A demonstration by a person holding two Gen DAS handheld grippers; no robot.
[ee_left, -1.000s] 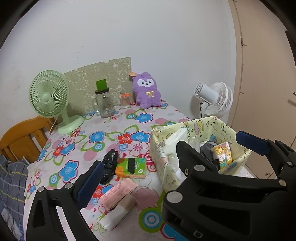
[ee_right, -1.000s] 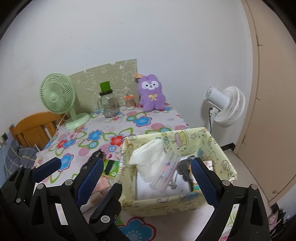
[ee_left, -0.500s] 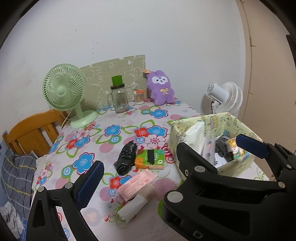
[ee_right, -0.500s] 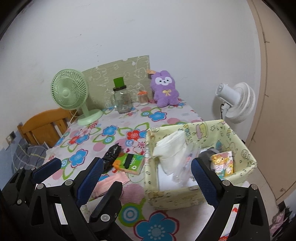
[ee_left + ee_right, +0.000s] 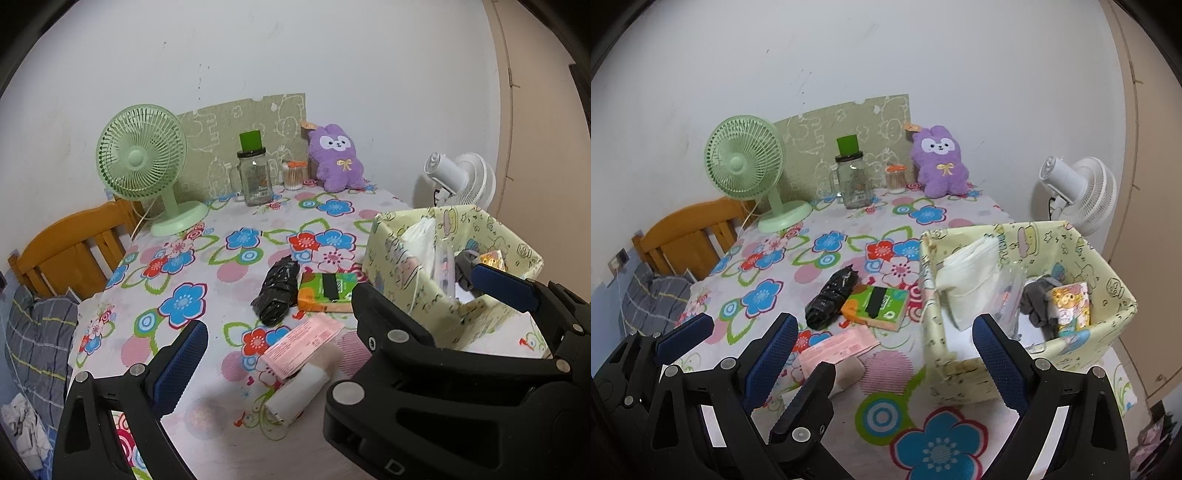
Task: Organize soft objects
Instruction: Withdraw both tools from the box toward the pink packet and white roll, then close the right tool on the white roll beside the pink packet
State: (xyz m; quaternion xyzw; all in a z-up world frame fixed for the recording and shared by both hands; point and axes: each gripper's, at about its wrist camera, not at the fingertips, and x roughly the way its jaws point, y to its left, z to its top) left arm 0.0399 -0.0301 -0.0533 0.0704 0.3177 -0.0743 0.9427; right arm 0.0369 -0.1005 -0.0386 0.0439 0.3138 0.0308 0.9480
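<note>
Both cameras have pulled back from the table over the past second, so the yellow fabric bin (image 5: 1027, 354) sits farther to the right and more of the flowered tablecloth (image 5: 192, 258) is in view. The left gripper (image 5: 332, 317) hangs above the near edge of the table with its blue-padded fingers spread wide and nothing between them. The right gripper (image 5: 886, 354) is likewise spread apart and empty, its fingers framing the near left corner of the bin.

Four soft items lie loose on the cloth to the left of the bin: a black bag roll (image 5: 277, 291), a green tissue pack (image 5: 327, 291) just beside it, a pink packet (image 5: 303, 343) nearer the cameras, and a white roll (image 5: 295, 395) partly under the pink packet.

Inside the bin stand folded white cloths (image 5: 971, 280), a clear plastic bag (image 5: 1008, 295), a grey bundle (image 5: 1038, 299) and a small cartoon-printed pack (image 5: 1069, 306).

At the far end of the table, against the wall, are a green desk fan (image 5: 142, 162), a glass jar (image 5: 255, 177) with a green lid, a small tub of cotton swabs (image 5: 294, 174) and a purple plush toy (image 5: 338, 162). A white fan (image 5: 1078, 192) stands beyond the table's right edge, and a wooden chair (image 5: 70, 247) sits at its left.
</note>
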